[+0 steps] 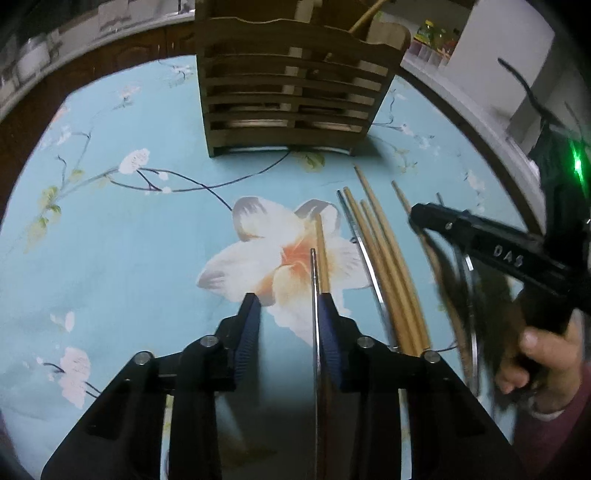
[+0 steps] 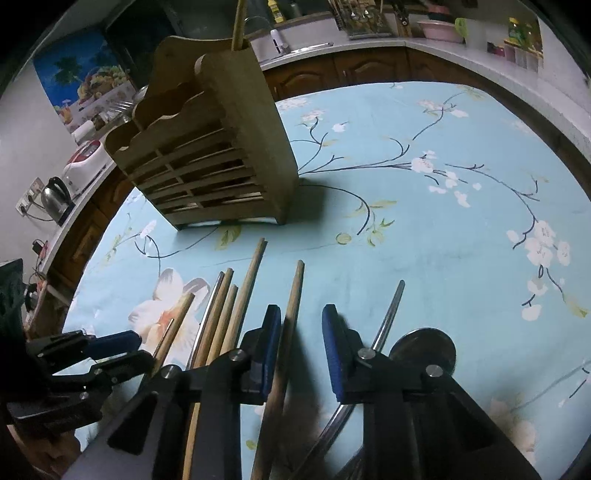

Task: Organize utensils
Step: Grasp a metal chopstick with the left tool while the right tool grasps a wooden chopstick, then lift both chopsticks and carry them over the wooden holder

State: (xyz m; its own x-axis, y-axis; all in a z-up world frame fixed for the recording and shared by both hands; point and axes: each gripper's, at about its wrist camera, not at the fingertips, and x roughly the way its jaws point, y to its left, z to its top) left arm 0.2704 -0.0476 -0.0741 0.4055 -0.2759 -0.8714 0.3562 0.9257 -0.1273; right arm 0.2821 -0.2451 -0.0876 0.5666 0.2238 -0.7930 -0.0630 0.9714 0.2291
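Note:
A slatted wooden utensil holder (image 1: 291, 85) (image 2: 207, 158) stands on the floral tablecloth with one wooden stick (image 2: 238, 22) upright in it. Several wooden and metal chopsticks (image 1: 384, 266) (image 2: 225, 314) lie in front of it. My left gripper (image 1: 290, 308) (image 2: 140, 349) is open over a metal chopstick (image 1: 314, 295) and a wooden one (image 1: 321, 251). The metal one lies against the right pad, and the left pad stands apart from it. My right gripper (image 2: 301, 325) (image 1: 480, 251) is open around a wooden chopstick (image 2: 293, 302), which lies close to its left pad.
A metal utensil with a round head (image 2: 423, 347) and a thin handle (image 2: 391, 310) lies just right of my right gripper. A hand (image 1: 546, 354) holds that gripper. The blue tablecloth (image 2: 443, 240) stretches to the right. A counter with a kettle (image 2: 55, 195) runs behind the table.

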